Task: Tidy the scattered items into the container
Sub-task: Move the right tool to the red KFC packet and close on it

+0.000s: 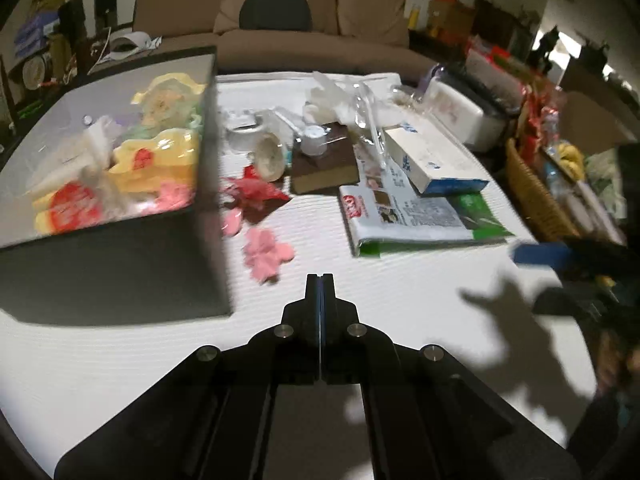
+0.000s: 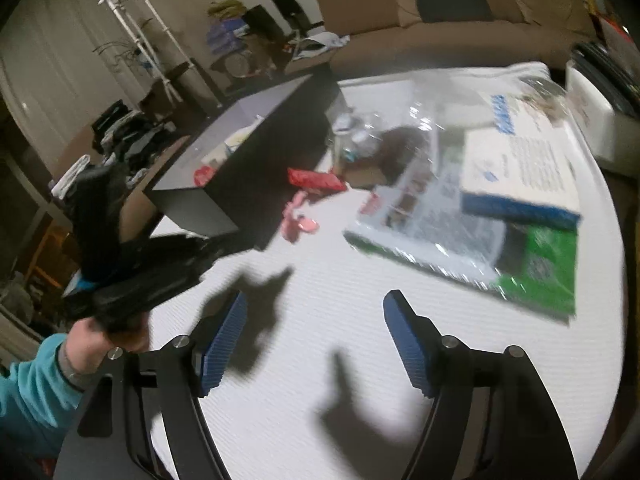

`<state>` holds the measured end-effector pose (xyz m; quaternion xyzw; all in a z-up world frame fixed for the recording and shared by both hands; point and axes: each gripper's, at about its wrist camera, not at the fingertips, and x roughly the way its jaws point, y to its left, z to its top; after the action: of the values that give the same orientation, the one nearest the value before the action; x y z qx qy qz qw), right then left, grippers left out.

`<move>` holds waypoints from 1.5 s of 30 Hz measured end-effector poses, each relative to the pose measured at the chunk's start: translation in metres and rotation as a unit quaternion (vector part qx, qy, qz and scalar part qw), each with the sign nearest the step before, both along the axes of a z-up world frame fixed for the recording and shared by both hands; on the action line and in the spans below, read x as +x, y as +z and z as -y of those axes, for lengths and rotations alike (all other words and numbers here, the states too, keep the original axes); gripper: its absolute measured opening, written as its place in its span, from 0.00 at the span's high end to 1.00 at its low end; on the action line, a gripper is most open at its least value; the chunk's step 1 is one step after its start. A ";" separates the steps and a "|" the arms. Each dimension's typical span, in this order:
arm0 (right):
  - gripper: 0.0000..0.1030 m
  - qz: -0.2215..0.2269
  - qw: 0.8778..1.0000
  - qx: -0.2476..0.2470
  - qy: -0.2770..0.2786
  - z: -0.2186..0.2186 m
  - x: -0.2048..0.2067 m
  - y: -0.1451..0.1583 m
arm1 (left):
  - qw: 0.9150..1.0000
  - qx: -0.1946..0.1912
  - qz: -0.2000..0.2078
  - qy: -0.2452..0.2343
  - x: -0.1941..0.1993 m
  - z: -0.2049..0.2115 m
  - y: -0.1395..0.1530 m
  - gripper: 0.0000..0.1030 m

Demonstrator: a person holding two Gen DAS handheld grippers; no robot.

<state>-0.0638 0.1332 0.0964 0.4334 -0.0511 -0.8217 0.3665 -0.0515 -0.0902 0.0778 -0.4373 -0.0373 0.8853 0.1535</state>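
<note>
My black container (image 1: 120, 264) at the frame's left already holds several yellow and red packets. Pink flower pieces (image 1: 266, 254) and a red wrapper (image 1: 256, 190) still lie on the white surface (image 1: 400, 300). My left claw (image 1: 320, 280) is clenched empty; my right claw (image 2: 316, 312) gapes, released.

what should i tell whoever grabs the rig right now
Left gripper: shut, nothing in it, over bare table short of the pink pieces.
Right gripper: open, empty, above the table.
Box: on the table's left side, already holding yellow, red and pink packets.
Left out: the pink pieces and the red wrapper beside the box, then small white jars farther back by the brown book.
Next, probably: open the left gripper and take the pink pieces, the nearest to it.
</note>
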 end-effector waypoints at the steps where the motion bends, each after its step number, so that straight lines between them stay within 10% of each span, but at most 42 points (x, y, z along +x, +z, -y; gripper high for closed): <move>1: 0.27 -0.002 1.000 -0.002 0.007 0.009 -0.005 0.001 | 1.000 0.008 0.005 0.002 0.004 0.009 0.001 1.00; 19: 0.33 -0.043 0.995 0.080 0.029 0.128 -0.108 -0.038 | 0.999 0.033 0.015 0.039 0.007 0.060 0.013 0.99; 39: 0.37 -0.239 0.906 0.300 0.181 0.205 -0.092 -0.059 | 0.997 0.052 0.025 0.045 -0.002 0.065 0.014 0.91; 45: 0.36 -0.228 0.906 0.311 0.176 0.211 -0.097 -0.075 | 0.997 0.053 0.028 0.045 -0.004 0.063 0.013 0.91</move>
<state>-0.1612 -0.0780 0.0212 0.3283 0.3694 -0.7942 0.3535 -0.0556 -0.1527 0.0904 -0.4514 -0.1086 0.8753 0.1351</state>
